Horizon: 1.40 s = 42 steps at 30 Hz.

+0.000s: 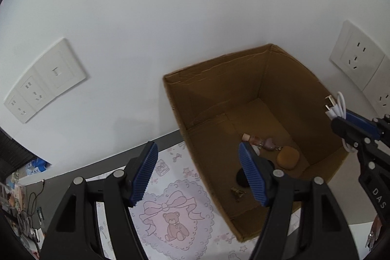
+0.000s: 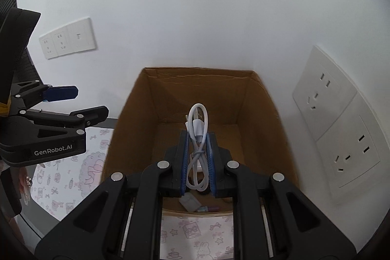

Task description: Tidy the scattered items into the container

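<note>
Coiled white USB cable clenched in right gripper, centre frame, over open brown cardboard box.
Left gripper gapes empty at lower centre, above box's near-left wall and pink patterned mat.

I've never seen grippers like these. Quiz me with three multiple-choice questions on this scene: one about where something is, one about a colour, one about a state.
1. Where is the white cable?
A. On the patterned mat
B. Between the right gripper's pads, above the cardboard box
C. Plugged into a wall socket

2. What colour are the gripper pads?
A. Blue
B. Red
C. Yellow

3. How is the left gripper?
A. Shut on a cable
B. Shut on a keychain
C. Open, holding nothing

Answers:
1 B, the coiled cable sits pinched between the pads over the box.
2 A, the ribbed pads are blue.
3 C, its pads stand apart with nothing between them.
</note>
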Motion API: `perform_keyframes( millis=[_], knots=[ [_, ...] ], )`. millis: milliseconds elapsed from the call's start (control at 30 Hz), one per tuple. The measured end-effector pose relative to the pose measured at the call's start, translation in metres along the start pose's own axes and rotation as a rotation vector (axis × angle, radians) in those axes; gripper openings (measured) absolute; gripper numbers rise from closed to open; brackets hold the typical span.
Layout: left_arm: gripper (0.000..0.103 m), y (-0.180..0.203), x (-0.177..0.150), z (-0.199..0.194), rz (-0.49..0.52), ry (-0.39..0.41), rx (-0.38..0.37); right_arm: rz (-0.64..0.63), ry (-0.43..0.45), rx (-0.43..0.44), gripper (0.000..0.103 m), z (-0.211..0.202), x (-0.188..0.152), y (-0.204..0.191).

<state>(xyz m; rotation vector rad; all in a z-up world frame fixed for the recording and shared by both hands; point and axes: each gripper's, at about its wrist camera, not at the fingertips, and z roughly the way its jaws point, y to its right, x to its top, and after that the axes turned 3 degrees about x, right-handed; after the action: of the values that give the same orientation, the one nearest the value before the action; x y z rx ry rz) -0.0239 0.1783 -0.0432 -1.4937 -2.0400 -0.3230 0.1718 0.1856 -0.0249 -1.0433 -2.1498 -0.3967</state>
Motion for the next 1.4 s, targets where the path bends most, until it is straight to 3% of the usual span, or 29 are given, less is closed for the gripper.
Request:
perform_keyframes(
  millis=[200, 267, 300, 333, 367, 400, 633, 1400],
  knots=[
    [0.068, 0.003, 0.007, 0.021, -0.025, -0.06, -0.02, 0.029, -0.027, -0.022, 0.015, 0.013, -0.001, 0.02],
    [0.068, 0.004, 0.008, 0.027, -0.013, -0.073, 0.004, 0.027, -0.029, -0.044, 0.022, 0.016, -0.001, 0.022],
    [0.068, 0.006, 0.008, 0.029, -0.002, -0.073, 0.023, 0.026, -0.023, -0.065, 0.048, 0.017, -0.001, 0.022],
    [0.068, 0.008, 0.008, 0.031, 0.013, -0.075, 0.042, 0.026, -0.013, -0.088, 0.068, 0.017, -0.001, 0.022],
    [0.068, 0.01, 0.008, 0.033, 0.028, -0.078, 0.05, 0.027, 0.003, -0.11, 0.099, 0.015, -0.001, 0.022],
    [0.068, 0.011, 0.007, 0.034, 0.038, -0.082, 0.043, 0.026, 0.029, -0.131, 0.103, 0.014, -0.001, 0.021],
    [0.068, 0.017, 0.006, 0.038, 0.06, -0.098, 0.023, 0.039, 0.007, -0.138, 0.103, 0.027, 0.002, 0.02],
    [0.068, 0.014, 0.005, 0.027, 0.059, -0.089, 0.083, 0.066, 0.004, -0.125, 0.103, 0.029, -0.003, 0.016]
  ],
)
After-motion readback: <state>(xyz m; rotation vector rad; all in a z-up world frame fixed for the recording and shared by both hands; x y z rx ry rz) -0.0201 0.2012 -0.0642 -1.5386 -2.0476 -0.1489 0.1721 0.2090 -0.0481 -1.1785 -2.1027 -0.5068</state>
